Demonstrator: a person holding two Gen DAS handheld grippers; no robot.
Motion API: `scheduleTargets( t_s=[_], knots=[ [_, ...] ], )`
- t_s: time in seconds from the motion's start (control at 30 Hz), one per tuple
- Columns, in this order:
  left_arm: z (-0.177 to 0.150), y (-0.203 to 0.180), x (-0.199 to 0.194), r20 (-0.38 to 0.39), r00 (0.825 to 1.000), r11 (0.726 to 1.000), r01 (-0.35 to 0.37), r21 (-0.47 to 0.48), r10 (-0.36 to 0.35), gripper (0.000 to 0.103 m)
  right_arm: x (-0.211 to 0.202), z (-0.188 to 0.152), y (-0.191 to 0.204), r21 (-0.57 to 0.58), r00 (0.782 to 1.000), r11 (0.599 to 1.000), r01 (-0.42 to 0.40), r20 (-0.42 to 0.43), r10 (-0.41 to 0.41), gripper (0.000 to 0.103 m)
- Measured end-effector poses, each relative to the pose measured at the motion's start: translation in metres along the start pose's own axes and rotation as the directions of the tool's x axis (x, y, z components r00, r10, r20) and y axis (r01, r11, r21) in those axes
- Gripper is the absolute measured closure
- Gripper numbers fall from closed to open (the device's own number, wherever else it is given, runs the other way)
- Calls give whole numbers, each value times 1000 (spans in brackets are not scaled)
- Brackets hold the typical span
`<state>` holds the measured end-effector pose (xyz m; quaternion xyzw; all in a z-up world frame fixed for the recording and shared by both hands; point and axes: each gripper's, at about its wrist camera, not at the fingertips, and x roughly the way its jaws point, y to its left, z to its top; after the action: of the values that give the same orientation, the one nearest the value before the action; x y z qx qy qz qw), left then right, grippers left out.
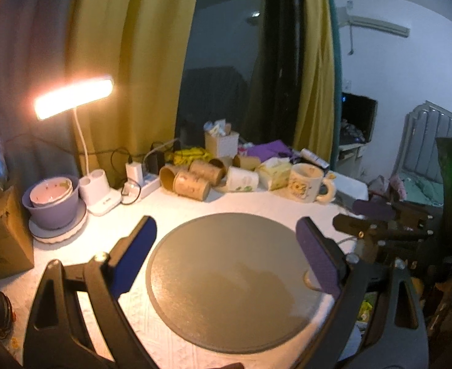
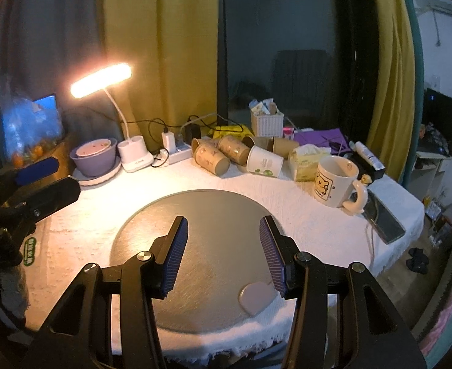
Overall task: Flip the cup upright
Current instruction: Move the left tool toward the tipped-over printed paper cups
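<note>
I am holding my left gripper [image 1: 226,252] over the round grey mat [image 1: 226,283] with its jaws spread wide and nothing between them, and my right gripper [image 2: 224,252] is hovering over the same mat [image 2: 201,246], jaws likewise wide apart and gripping nothing. The mug [image 2: 336,181] with the cartoon print is standing upright, mouth up, on the white cloth [image 2: 303,224] beyond the mat and off to my right, its curved handle pointing right (in the left view the mug [image 1: 307,183] is sitting near the table's far right corner). Just left of it a pack of tissues [image 2: 307,160] is lying, and further left several paper cups [image 2: 226,153] are lying on their sides in a loose heap. A desk lamp [image 2: 101,80] is glowing over the back left of the table, beside a purple bowl [image 2: 93,158] on a plate. A small pinkish tag [image 2: 255,296] is resting at the mat's near right edge, under my right finger. A phone [image 2: 382,218] is lying flat near the right table edge, behind the mug.
</note>
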<state>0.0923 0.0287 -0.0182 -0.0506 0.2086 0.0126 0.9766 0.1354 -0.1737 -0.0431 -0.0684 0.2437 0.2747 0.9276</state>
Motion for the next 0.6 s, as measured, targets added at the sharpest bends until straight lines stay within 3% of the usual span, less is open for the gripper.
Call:
scheduleTargets(
  t_s=[0.3,0.6],
  knots=[
    [12,10,83,-112,993,999,-35,-42,30,10,67,31,-37,-3,999,1000,-16,-51,15,52],
    [24,19,189,-240,971,994,-50,-102,24,10,151,62,-77,-10,993,999,-38,-115,37,52]
  ],
)
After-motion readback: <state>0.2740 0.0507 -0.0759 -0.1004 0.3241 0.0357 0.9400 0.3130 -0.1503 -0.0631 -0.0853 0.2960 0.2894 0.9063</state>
